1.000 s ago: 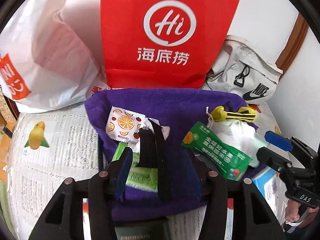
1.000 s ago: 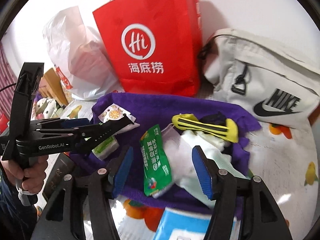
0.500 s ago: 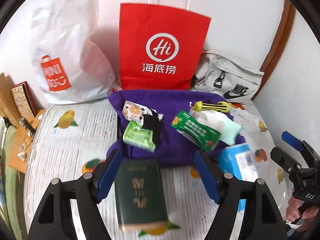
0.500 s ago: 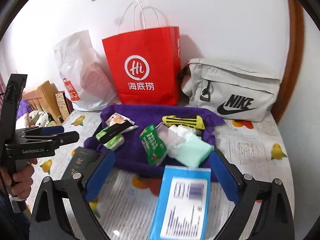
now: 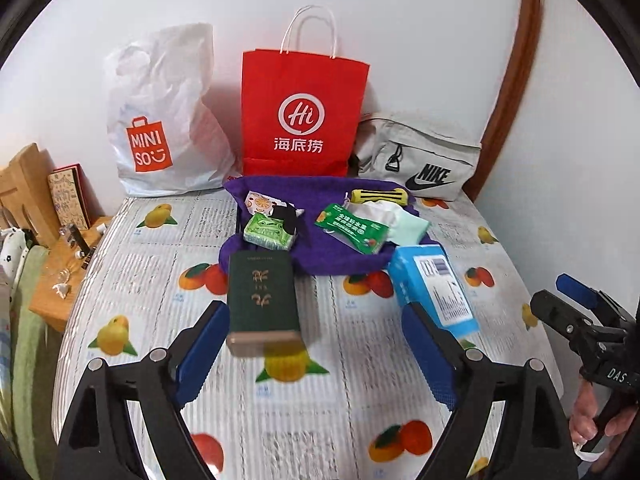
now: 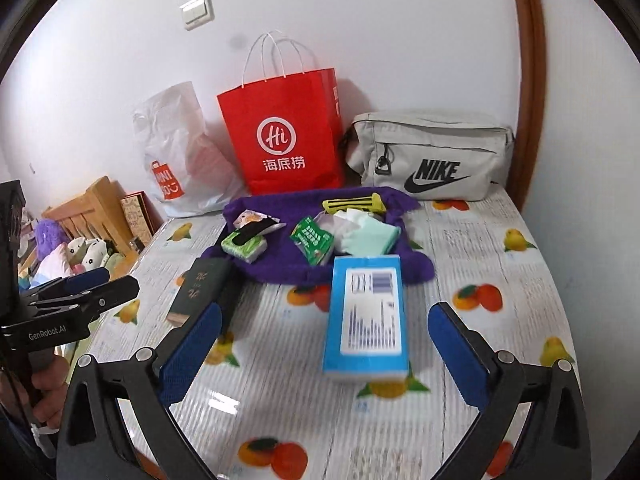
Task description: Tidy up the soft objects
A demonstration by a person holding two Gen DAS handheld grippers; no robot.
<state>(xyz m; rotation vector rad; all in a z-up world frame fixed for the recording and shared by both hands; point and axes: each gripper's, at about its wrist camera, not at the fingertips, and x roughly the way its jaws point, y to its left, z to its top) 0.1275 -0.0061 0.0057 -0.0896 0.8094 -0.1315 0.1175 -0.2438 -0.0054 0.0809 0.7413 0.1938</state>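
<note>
1. Across the fruit-print counter (image 5: 132, 280), small soft items lay heaped on a purple cloth (image 5: 332, 258) before a red paper bag (image 5: 302, 116).
2. Left gripper (image 5: 316, 354) was opening its jaws, nothing between the pads, though a green book (image 5: 262, 296) lay ahead.
3. Right gripper (image 6: 324, 354) stood spread wide, empty, a blue box (image 6: 366, 316) before it.
4. Judged stage: between picks; next move calls for choosing one soft packet, such as the green tissue pack (image 5: 270, 234).

The bench (image 5: 400, 400) carries a fruit-printed cover. Lying directly on it: a purple cloth (image 5: 332, 254), a dark green book (image 5: 262, 292), a blue box (image 5: 436, 284), a red paper bag (image 5: 300, 116), a white plastic bag (image 5: 164, 120) and a grey pouch (image 5: 420, 156).
</note>
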